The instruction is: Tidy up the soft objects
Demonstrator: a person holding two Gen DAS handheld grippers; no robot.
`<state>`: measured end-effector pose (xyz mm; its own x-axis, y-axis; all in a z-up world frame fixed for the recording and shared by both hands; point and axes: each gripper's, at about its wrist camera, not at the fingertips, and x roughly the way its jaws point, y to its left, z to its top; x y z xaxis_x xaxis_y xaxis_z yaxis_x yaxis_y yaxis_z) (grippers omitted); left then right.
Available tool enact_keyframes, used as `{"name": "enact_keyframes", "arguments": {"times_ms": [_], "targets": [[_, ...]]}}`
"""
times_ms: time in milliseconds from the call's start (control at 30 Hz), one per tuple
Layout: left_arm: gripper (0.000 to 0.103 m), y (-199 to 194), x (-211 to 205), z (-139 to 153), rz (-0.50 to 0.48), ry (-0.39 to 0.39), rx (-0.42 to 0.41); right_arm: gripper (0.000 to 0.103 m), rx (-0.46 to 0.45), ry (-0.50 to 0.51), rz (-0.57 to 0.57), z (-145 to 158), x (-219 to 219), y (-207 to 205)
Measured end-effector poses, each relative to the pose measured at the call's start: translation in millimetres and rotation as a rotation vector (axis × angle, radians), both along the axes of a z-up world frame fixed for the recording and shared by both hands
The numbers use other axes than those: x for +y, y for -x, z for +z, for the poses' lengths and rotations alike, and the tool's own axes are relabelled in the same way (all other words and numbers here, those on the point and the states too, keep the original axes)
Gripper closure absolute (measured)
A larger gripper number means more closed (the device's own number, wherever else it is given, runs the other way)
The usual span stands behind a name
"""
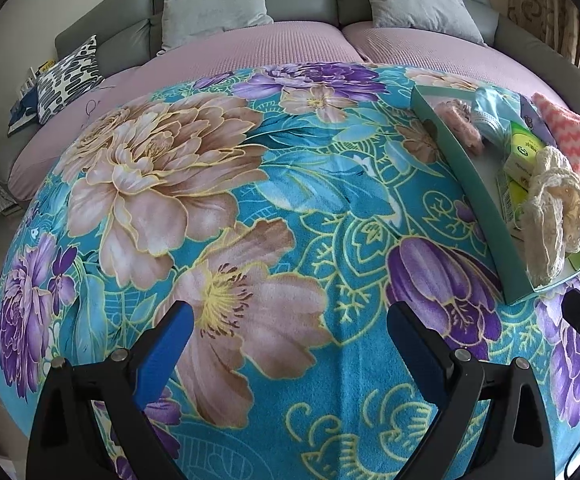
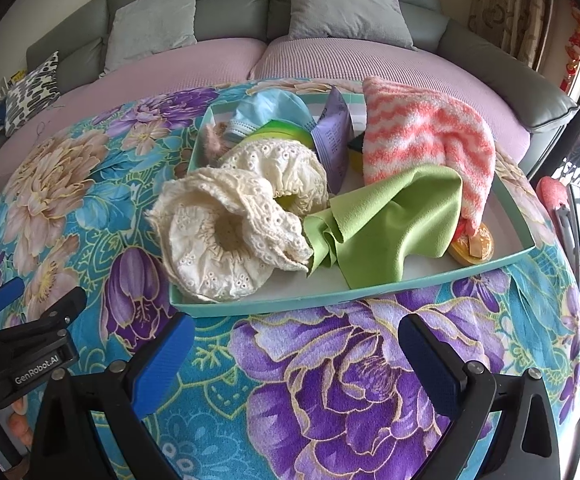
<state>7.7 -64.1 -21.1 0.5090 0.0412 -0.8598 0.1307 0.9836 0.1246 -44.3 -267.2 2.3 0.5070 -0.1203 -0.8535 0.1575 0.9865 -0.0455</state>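
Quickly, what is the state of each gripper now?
Left gripper: open, holding nothing.
Right gripper: open, holding nothing.

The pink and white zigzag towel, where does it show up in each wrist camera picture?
Left wrist view: the pink and white zigzag towel sits at the far right edge, at the far end of the teal tray.
Right wrist view: the towel lies upper right of centre, draped over the green cloth.
Shared landmark: the cream lace ruffle in the tray.
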Motion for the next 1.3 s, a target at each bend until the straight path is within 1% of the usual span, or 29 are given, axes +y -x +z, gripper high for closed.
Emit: {"name": "enact_keyframes", "arguments": {"times_ms": [233,733,933,1033,1133,1233,1300], "targets": [[0.005,0.8,-2.7,-0.9,-0.024,-0.013,0.000,0.000,0.000,0.007,0.016,-0.2,3.4,-3.0],[0.005,-0.2,1.7,0.2,-0.013,0.003,0.009,0.000,0.004,0.014,0.016,-1.4,2.6,-2.7],[0.005,-2.5,2.6,-2.3,-0.004,-0.008,0.020,0.000,0.007,0.015,0.016,-2.8,2.6,-3.5],[0.005,-1.9,3.5,-1.7,-0.006,0.008,0.021,0.000,0.009,0.015,0.015,-3.0,3.0,-4.0],[0.005,0.9,1.9,0.6,-0.014,0.003,0.001,0.000,0.006,0.015,0.013,-3.1,2.5,-4.0],[0.006,2.6,2.0,4.4,-0.029,0.042,-0.008,0.000,0.007,0.013,0.009,-3.7,1.4,-3.7],[0.006,2.3,0.6,4.3,-0.035,0.050,-0.005,0.000,0.007,0.013,0.007,-3.3,1.5,-3.4]]}}
